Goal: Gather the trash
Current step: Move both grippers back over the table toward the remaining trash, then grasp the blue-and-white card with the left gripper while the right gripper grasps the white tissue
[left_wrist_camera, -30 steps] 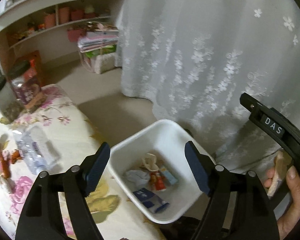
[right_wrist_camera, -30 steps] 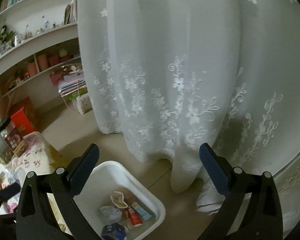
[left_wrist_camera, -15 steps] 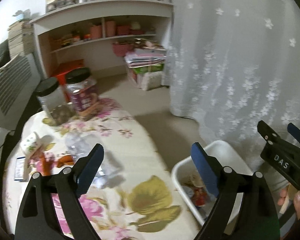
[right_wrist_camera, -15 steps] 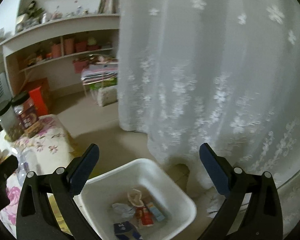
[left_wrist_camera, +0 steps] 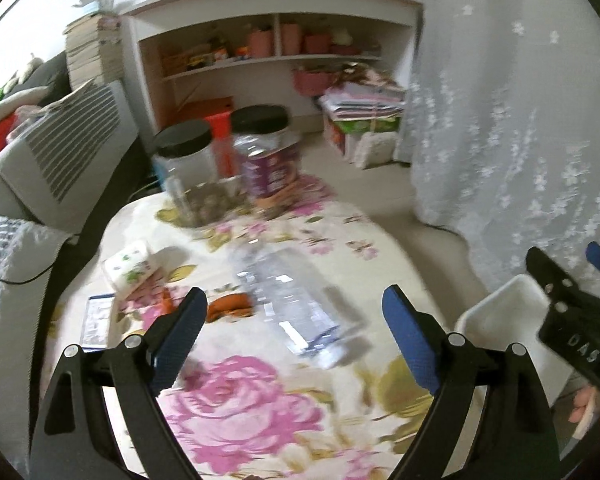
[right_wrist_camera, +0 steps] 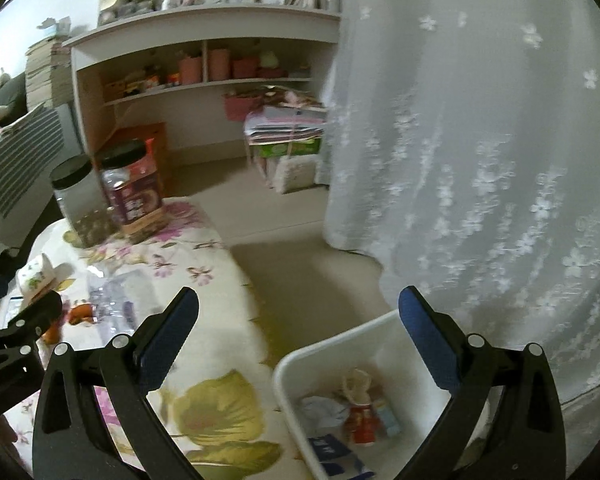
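A crushed clear plastic bottle (left_wrist_camera: 296,300) lies on the floral table (left_wrist_camera: 260,400), just beyond my open, empty left gripper (left_wrist_camera: 296,336). An orange wrapper (left_wrist_camera: 230,304), a white floral cup (left_wrist_camera: 130,270) and a blue-edged packet (left_wrist_camera: 98,316) lie to its left. A white bin (right_wrist_camera: 300,364) on the floor by the table's right edge holds several pieces of trash (right_wrist_camera: 360,416). My right gripper (right_wrist_camera: 300,340) is open and empty above the bin; it also shows in the left wrist view (left_wrist_camera: 572,312).
Two black-lidded jars (left_wrist_camera: 228,164) stand at the table's far edge. A white lace curtain (right_wrist_camera: 480,160) hangs right of the bin. A shelf unit (left_wrist_camera: 268,52) and stacked boxes (left_wrist_camera: 360,120) stand behind on the beige floor. A striped cushion (left_wrist_camera: 60,148) is at left.
Both grippers have swung left, away from the bin. The left view has gone from the bin to the table and bottle. Both stayed open and empty.
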Available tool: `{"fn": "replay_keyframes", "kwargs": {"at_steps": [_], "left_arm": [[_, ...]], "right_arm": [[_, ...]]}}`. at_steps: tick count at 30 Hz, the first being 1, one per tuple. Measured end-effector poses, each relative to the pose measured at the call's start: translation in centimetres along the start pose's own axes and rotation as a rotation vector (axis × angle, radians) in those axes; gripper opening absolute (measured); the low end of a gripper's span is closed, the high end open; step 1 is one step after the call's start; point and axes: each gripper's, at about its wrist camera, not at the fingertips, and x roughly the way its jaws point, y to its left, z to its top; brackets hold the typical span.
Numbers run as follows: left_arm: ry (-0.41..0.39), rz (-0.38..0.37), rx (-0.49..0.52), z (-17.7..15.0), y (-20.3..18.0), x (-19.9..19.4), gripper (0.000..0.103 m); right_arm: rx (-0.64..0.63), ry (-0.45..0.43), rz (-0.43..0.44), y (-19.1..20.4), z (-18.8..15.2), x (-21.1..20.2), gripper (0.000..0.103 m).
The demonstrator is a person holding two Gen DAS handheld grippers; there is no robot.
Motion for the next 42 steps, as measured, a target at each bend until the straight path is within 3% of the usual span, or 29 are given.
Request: {"fn": "replay_keyframes", "kwargs": {"at_steps": [11, 24, 29, 36, 40, 42], "left_arm": [[0.154, 0.157, -0.101, -2.1, 10.3, 4.8, 0.087], [0.362, 0.242, -0.173, -4.0, 20.7, 10.4, 0.087], [0.460, 0.222, -0.151, -5.1, 22.7, 13.7, 0.087], [0.533, 0.174, -0.163, -5.8, 24.9, 16.6, 0.087], [0.531, 0.122, -0.184, -5.8, 25.6, 17.0, 0.086], [0.526, 0.104, -0.197, -5.8, 25.8, 17.0, 0.079]], "right_arm": [[-0.082, 0.092, 0.131, 8.0, -0.6, 2.6, 0.096], [-0.283, 0.179, 0.337, 18.7, -2.2, 4.6, 0.096], [-0.383, 0.252, 0.445, 22.7, -4.0, 5.8, 0.096], [-0.472, 0.335, 0.601, 26.7, -6.3, 7.1, 0.096], [-0.527, 0.363, 0.687, 29.0, -7.4, 7.2, 0.096], [-0.560, 0.363, 0.722, 30.2, -7.9, 7.0, 0.096]]}}
